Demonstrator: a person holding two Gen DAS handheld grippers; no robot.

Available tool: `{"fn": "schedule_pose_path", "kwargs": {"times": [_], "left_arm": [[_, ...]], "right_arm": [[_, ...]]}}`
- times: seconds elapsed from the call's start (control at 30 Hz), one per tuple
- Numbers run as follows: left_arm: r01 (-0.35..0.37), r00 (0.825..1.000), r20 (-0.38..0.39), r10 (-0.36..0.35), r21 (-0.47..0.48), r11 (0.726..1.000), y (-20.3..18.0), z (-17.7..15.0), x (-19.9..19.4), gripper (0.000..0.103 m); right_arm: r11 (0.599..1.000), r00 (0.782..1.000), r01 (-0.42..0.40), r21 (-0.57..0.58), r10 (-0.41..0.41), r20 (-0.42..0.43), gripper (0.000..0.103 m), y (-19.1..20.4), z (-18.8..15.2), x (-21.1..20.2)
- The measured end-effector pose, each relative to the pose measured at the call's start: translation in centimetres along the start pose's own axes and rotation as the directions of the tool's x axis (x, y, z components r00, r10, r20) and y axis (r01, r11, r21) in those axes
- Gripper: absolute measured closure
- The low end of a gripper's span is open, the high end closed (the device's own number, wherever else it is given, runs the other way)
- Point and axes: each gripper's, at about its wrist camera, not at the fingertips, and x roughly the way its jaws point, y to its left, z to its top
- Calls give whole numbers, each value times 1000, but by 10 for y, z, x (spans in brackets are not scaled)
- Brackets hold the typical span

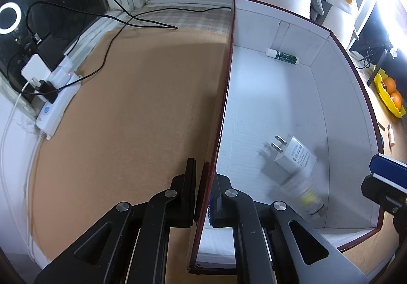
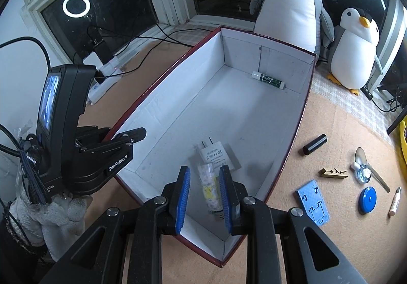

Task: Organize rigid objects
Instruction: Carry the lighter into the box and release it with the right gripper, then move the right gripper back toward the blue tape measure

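Note:
A red-edged box with a white inside stands on the brown table. In it lie a white plug charger, a green tube with a white cap, and a small patterned bottle. My left gripper is shut on the box's left wall. My right gripper is open above the box's near end; the bottle, blurred, shows between its fingers but apart from them.
Right of the box lie a black cylinder, a wooden clothespin, a blue phone stand, a blue round case, a spoon and a lip balm. Two plush penguins stand behind. A power strip lies left.

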Motion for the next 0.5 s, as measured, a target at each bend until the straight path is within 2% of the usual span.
{"fn": "schedule_pose_path", "kwargs": {"times": [0.03,0.23,0.5], "left_arm": [[1,1000,1,-1,-1,1000,0,0,0,97],[5,1000,4,-5,-2,1000,2,-1,0,97],[12,1000,11,-12,-5,1000,3,-2,-6,97]], "right_arm": [[1000,1000,0,2,0,1,73,0,0,0],[1000,1000,6,10,-6,18,71,0,-3,-9],[997,998,16,82,-21,53,65,-22,-14,-28]]}}
